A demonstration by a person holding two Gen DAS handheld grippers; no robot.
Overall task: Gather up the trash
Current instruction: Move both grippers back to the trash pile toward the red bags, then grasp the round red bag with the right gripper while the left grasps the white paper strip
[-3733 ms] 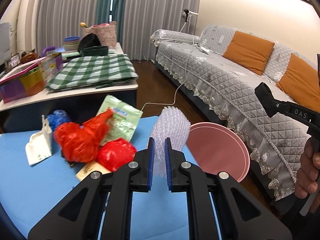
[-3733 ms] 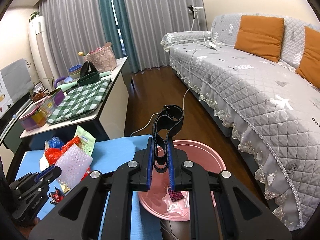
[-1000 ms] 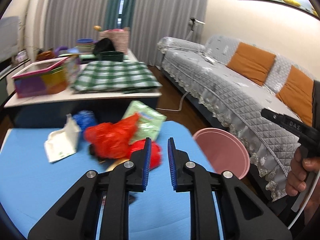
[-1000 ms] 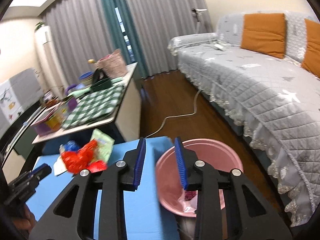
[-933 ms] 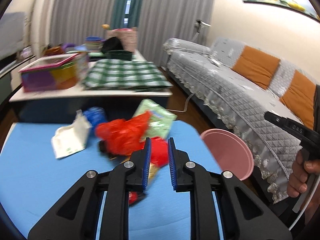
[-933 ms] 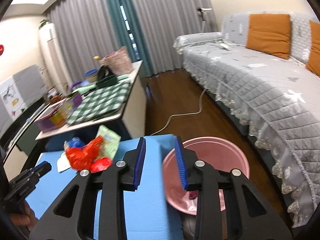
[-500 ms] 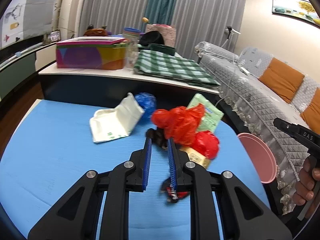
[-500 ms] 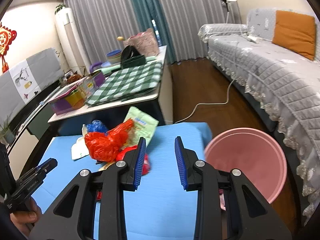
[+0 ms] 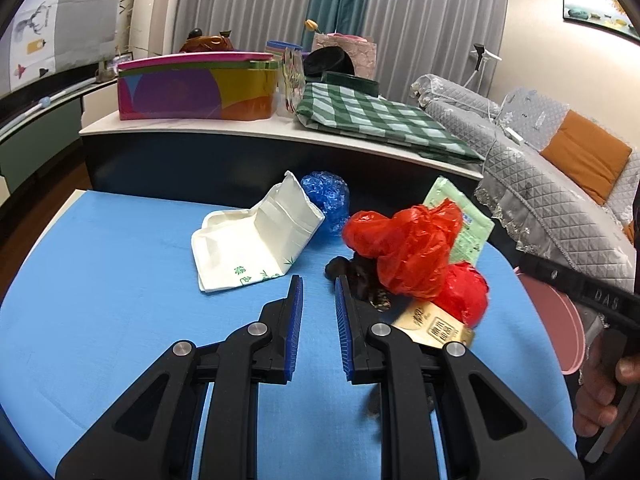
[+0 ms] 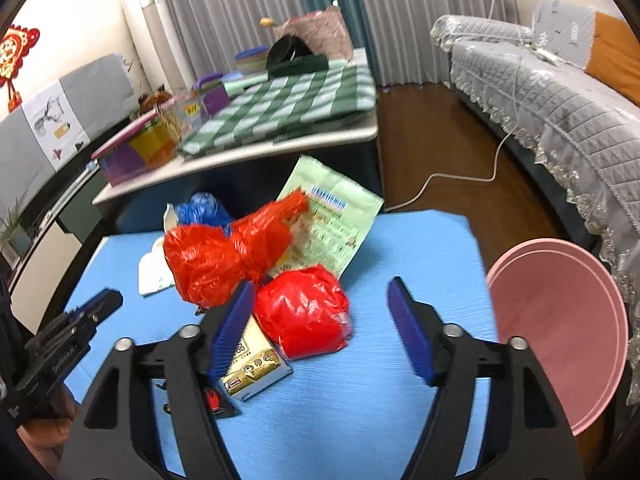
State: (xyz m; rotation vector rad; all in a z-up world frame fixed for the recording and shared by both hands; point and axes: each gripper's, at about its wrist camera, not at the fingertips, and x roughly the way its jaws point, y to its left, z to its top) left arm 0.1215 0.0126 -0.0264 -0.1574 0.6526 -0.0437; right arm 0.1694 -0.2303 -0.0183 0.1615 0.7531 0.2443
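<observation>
Blue worktop (image 9: 100,280), left to right: one white paper bag (image 9: 256,240); one blue wad (image 9: 326,196); one dark scrap (image 9: 352,272); two red bags (image 10: 224,252), (image 10: 306,312); one gold packet (image 10: 252,368); one green pouch (image 10: 336,224). One pink bin (image 10: 560,320) beside the right edge. Left gripper (image 9: 319,296): jaws narrowly apart, empty. Right gripper (image 10: 320,300): jaws just opened wide, the smaller red bag between them, pads clear of it.

Blue mat (image 9: 120,280); red bags (image 10: 224,256); pale green packet (image 10: 336,220); pink bin (image 10: 560,320); green-white checked cloth (image 9: 380,120).
</observation>
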